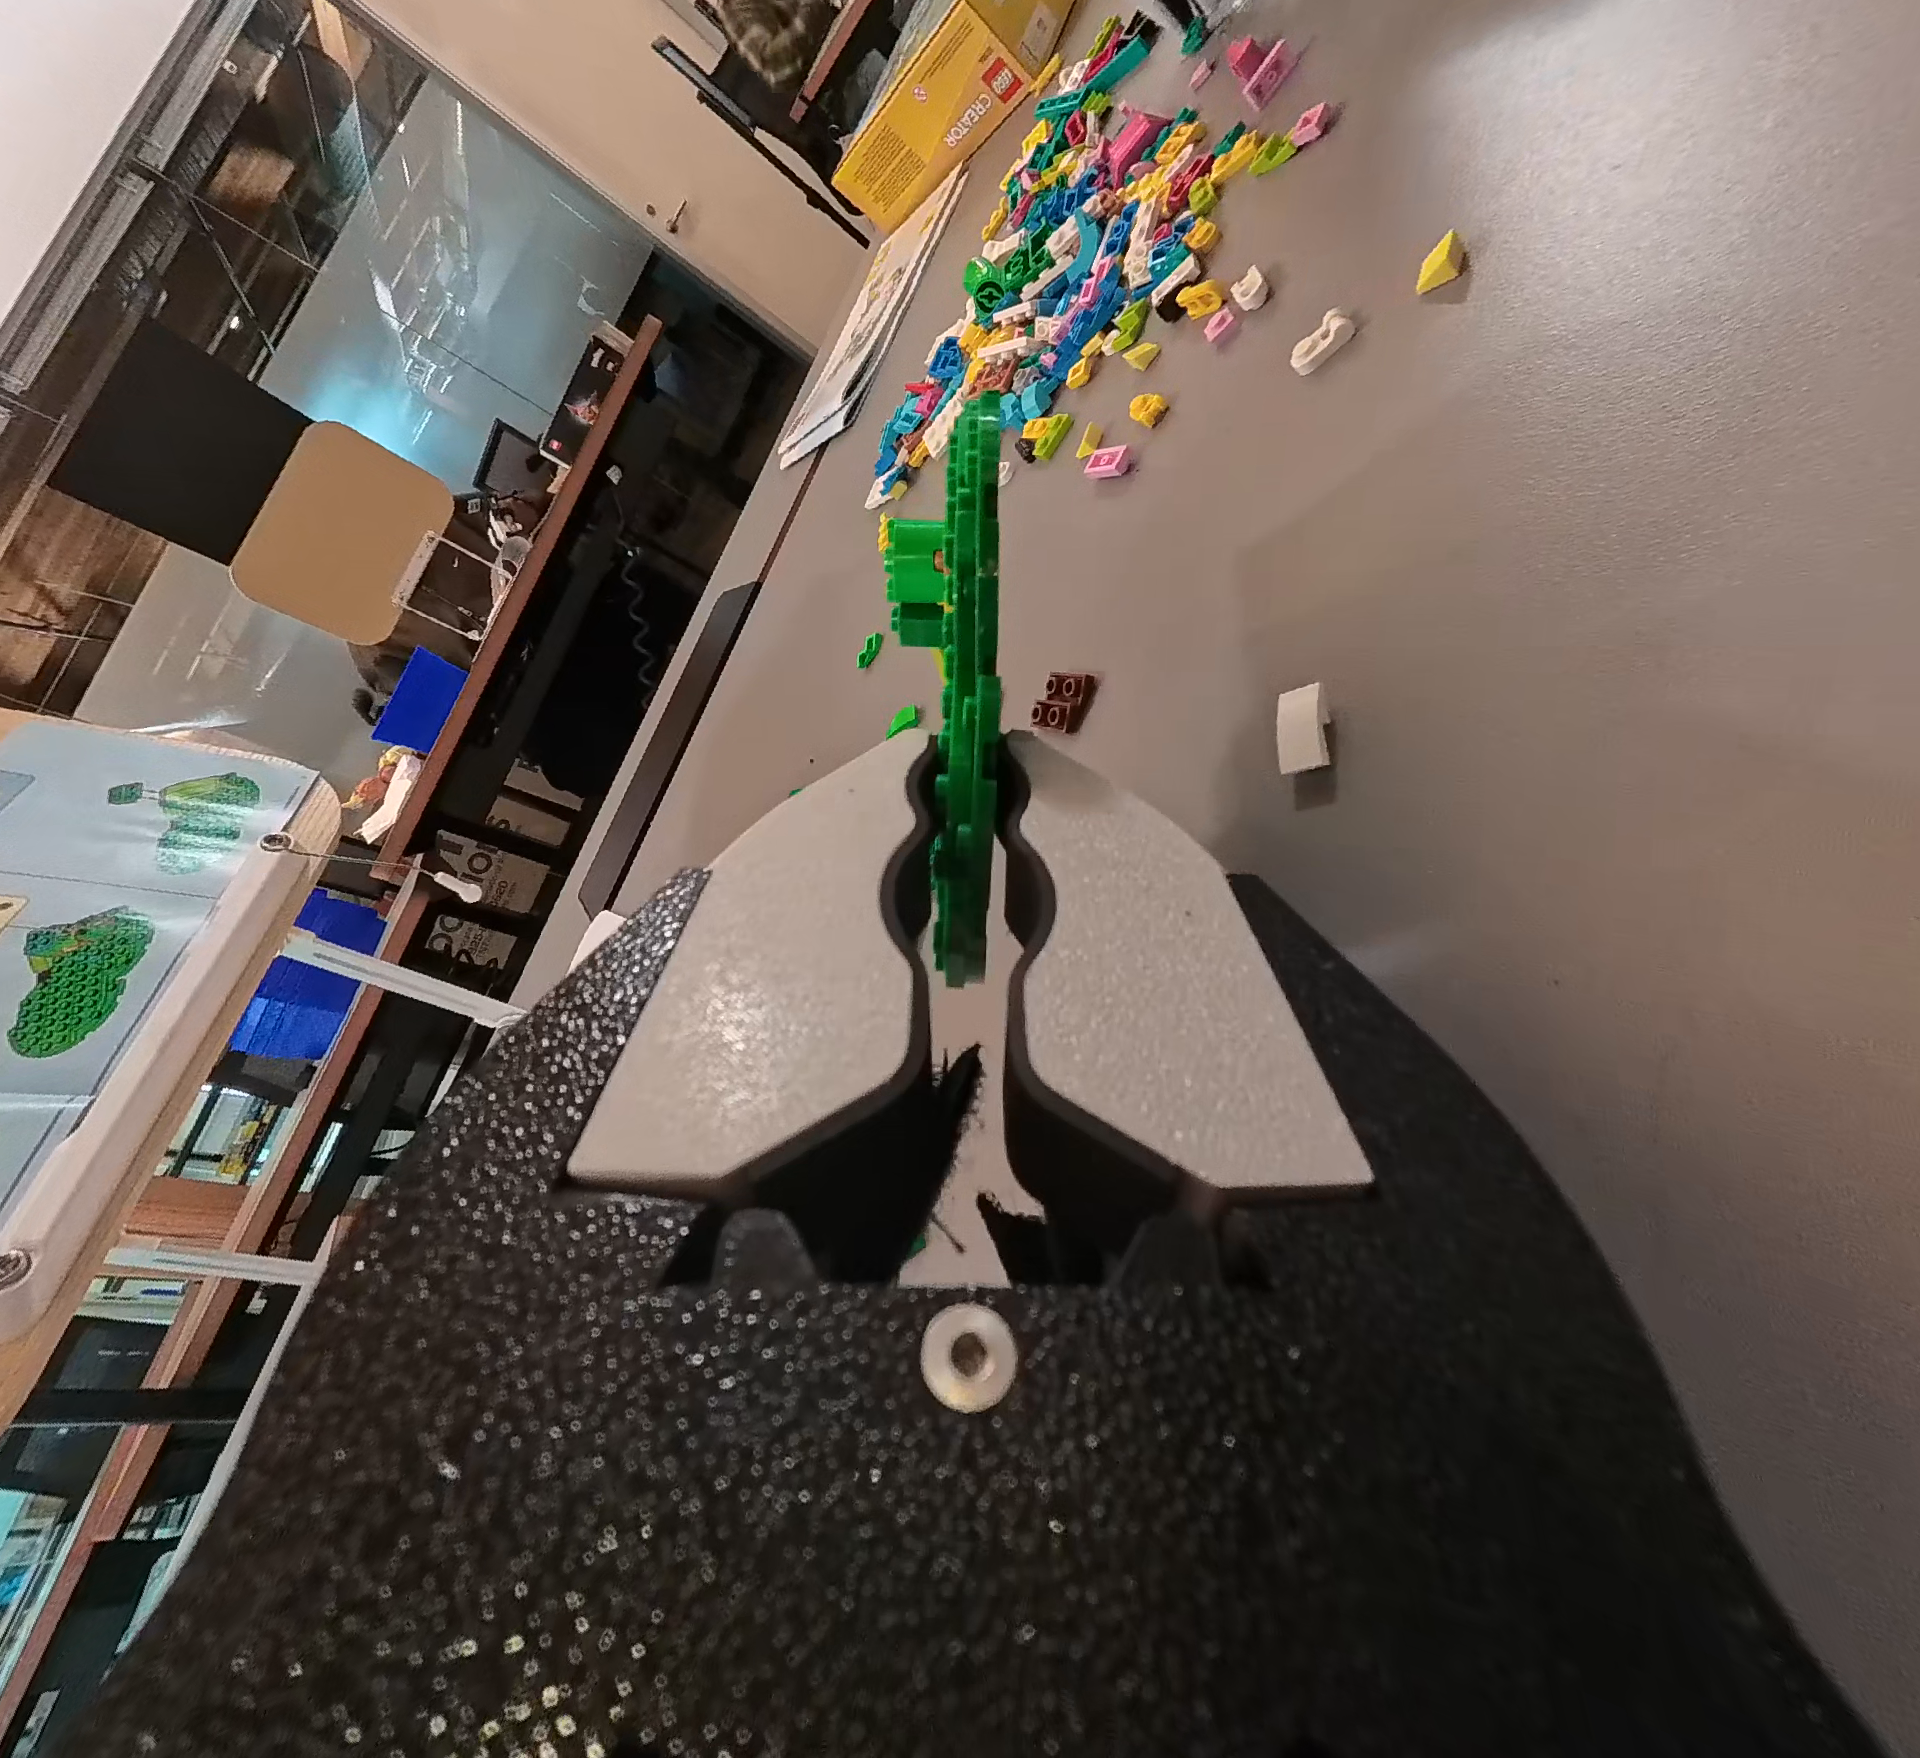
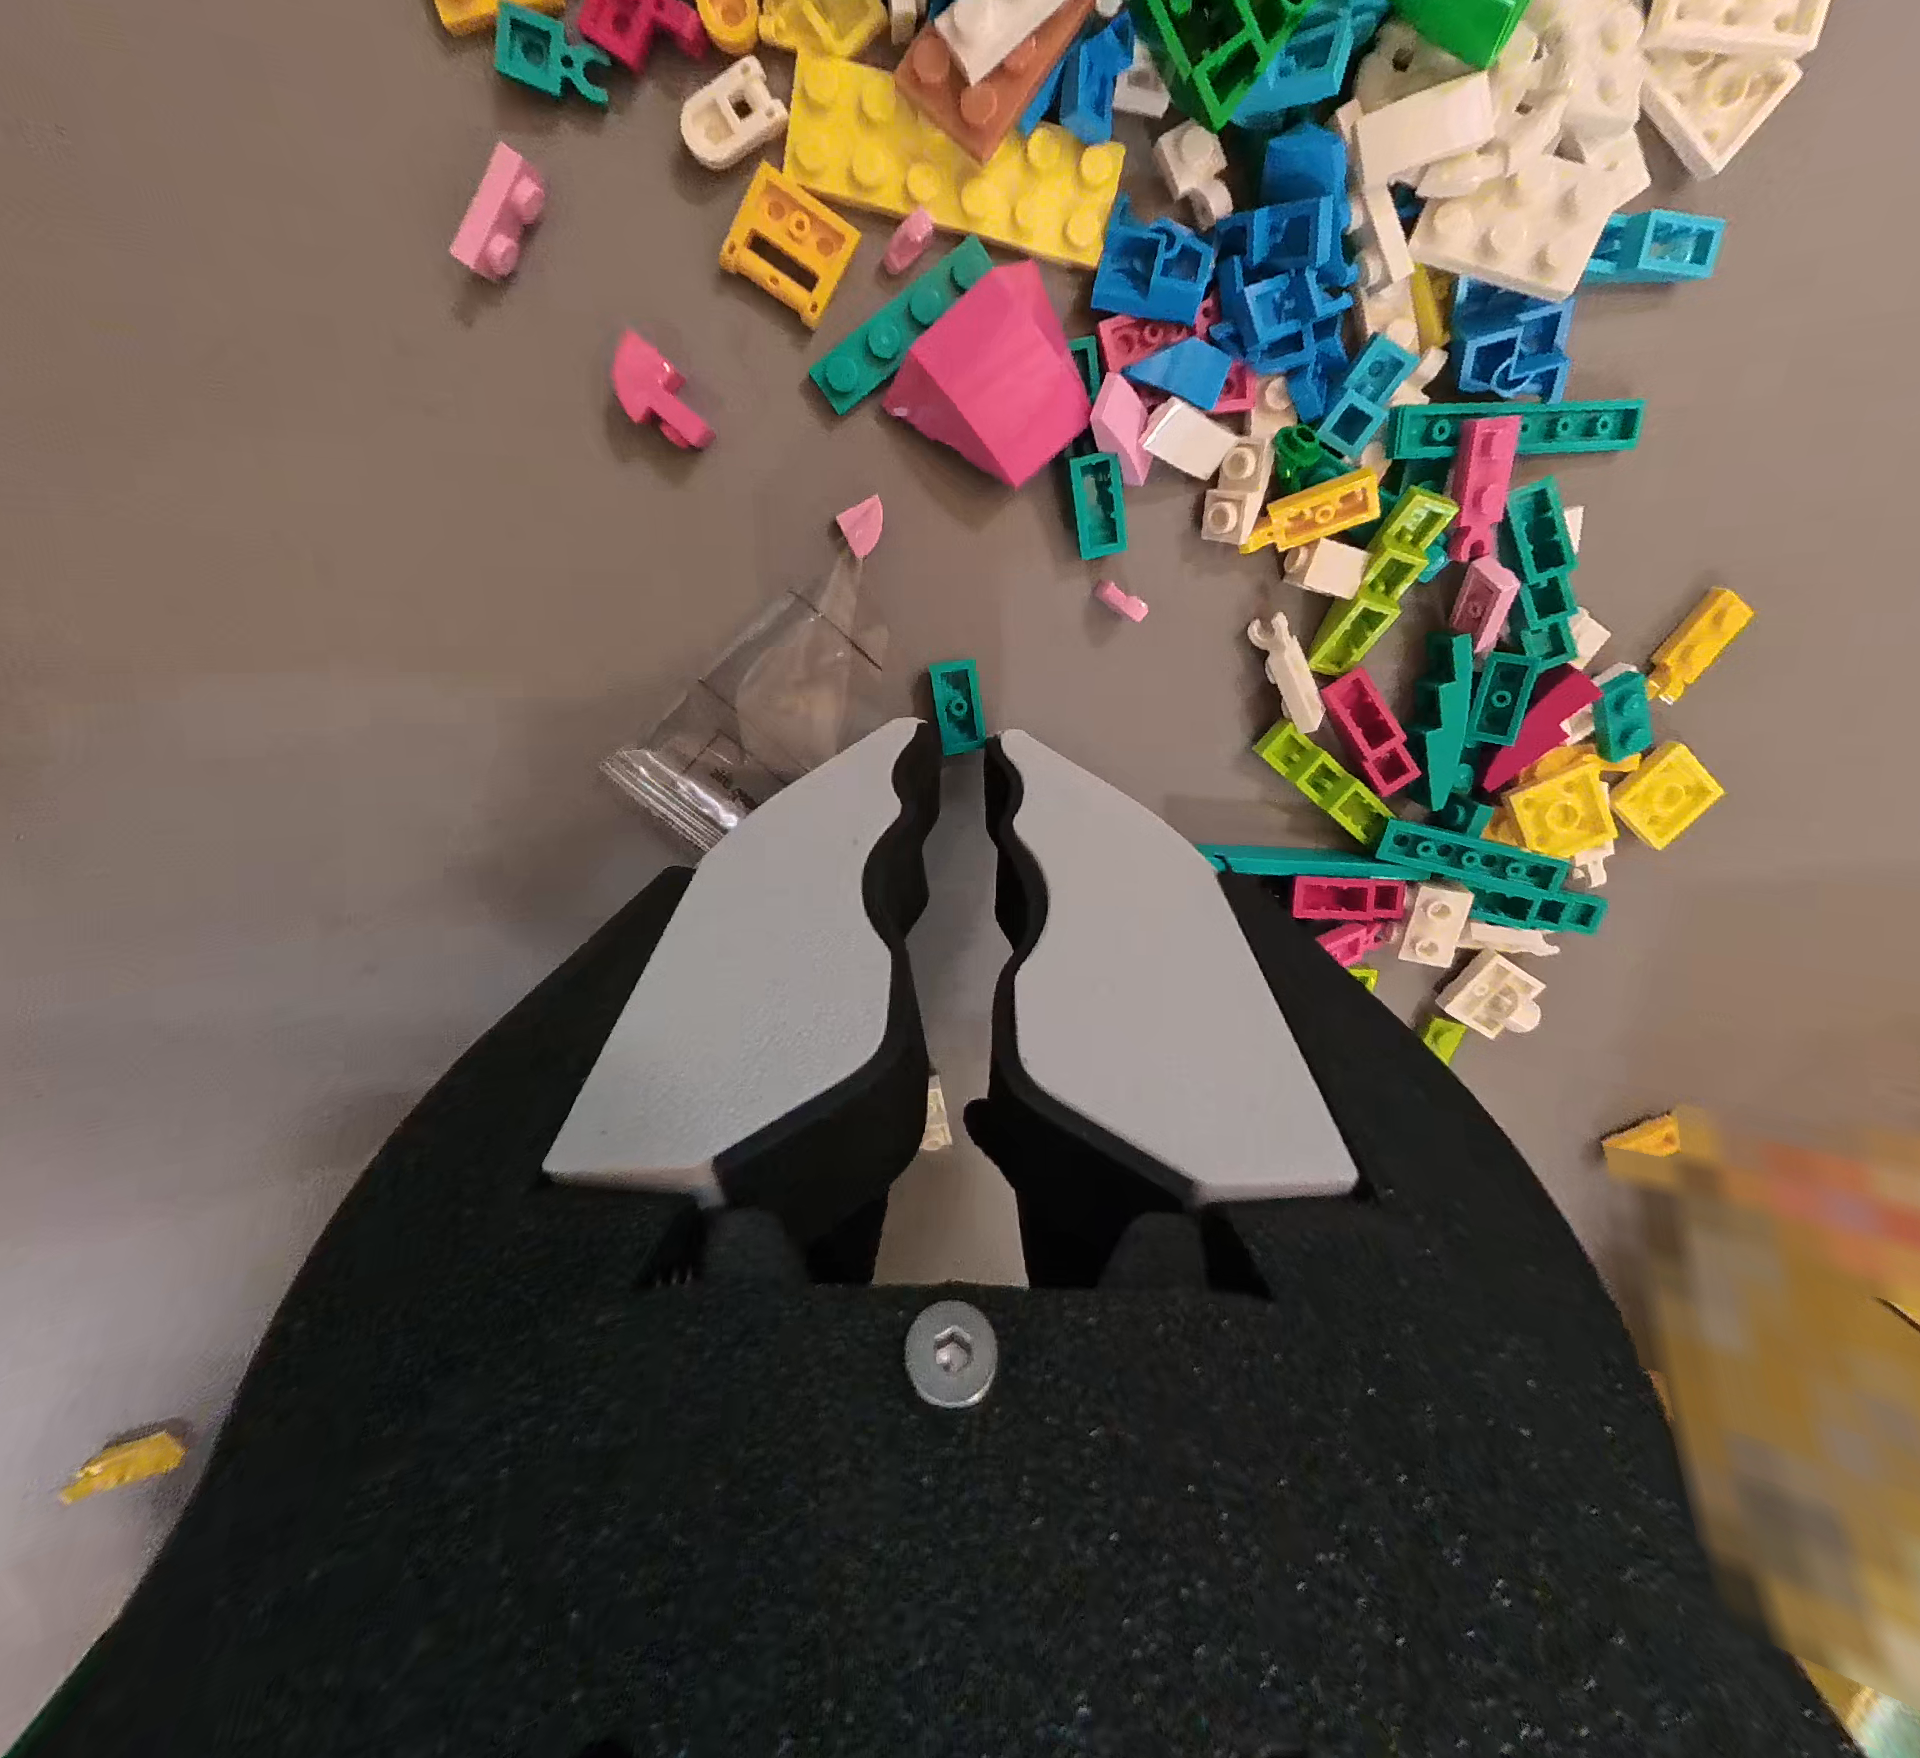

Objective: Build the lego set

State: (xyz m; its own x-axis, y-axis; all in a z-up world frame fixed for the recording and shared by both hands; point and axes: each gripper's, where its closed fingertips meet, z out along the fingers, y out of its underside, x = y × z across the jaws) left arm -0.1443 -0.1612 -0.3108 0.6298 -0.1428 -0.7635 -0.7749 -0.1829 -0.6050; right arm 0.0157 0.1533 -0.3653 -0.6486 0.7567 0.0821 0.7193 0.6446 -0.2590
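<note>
1. The green lego plate (image 1: 971,669) is sitting edge-on between the fingers of the left gripper (image 1: 966,763), which are clamping it near its lower end; the plate is sticking out forward past the fingertips, with small bright green bricks (image 1: 914,576) attached to its left face.
2. The right gripper (image 2: 961,742) is pinching a small teal brick (image 2: 957,706) at its very fingertips, with only a narrow gap between the fingers farther back.
3. Just to the left of the right gripper's tips, a clear plastic bag (image 2: 758,711) is lying on the grey table (image 2: 260,565).
4. Beyond and to the right of that gripper, the pile of loose pieces (image 2: 1299,254) is spreading out, with a large pink sloped piece (image 2: 992,373) at its near edge.
5. In the left wrist view, a brown brick (image 1: 1062,700) and a white curved piece (image 1: 1302,726) are lying near the plate, apart from it.
6. Farther off, a yellow box (image 1: 956,87) and an instruction booklet (image 1: 873,337) are resting beside the pile.
</note>
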